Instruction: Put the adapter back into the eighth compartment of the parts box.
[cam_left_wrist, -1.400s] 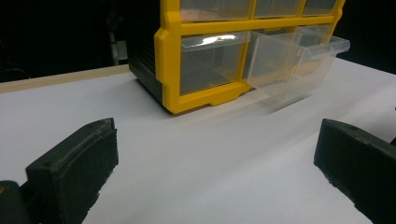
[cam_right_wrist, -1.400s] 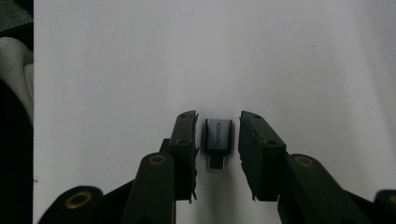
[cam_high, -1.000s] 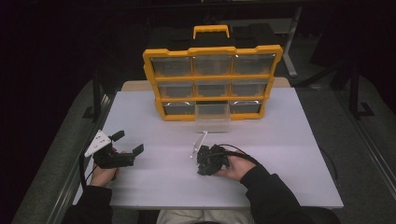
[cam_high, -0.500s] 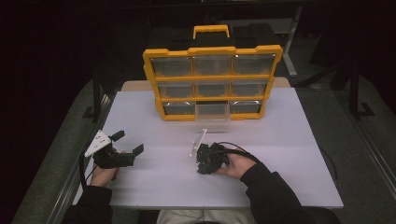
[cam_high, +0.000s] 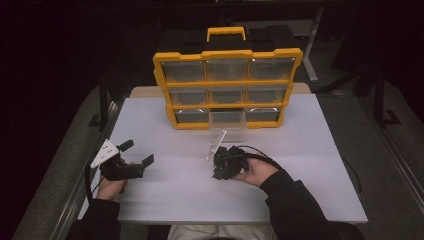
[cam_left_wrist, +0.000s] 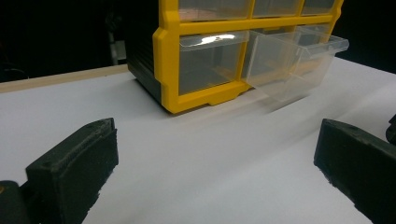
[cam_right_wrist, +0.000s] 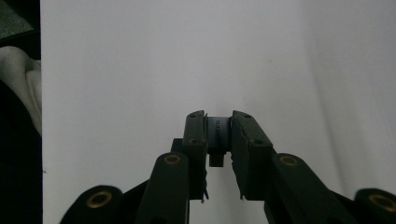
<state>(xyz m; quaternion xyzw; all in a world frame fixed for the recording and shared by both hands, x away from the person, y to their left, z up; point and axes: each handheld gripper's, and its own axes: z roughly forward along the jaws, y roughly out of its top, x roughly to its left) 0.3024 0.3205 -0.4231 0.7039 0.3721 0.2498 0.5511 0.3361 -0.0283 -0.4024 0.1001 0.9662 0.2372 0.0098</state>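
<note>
Black small part (cam_right_wrist: 218, 133) stays pinched in my right gripper (cam_right_wrist: 218, 140), perhaps a clip; unmoved; left gripper (cam_high: 136, 152) wide, idle.

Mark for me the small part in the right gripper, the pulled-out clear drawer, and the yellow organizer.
small part (cam_right_wrist: 218, 133), right gripper view, its grey face between the jaws.
pulled-out clear drawer (cam_left_wrist: 299, 56), left gripper view, its front wall.
yellow organizer (cam_high: 227, 53), high view, top bar of its frame.
</note>
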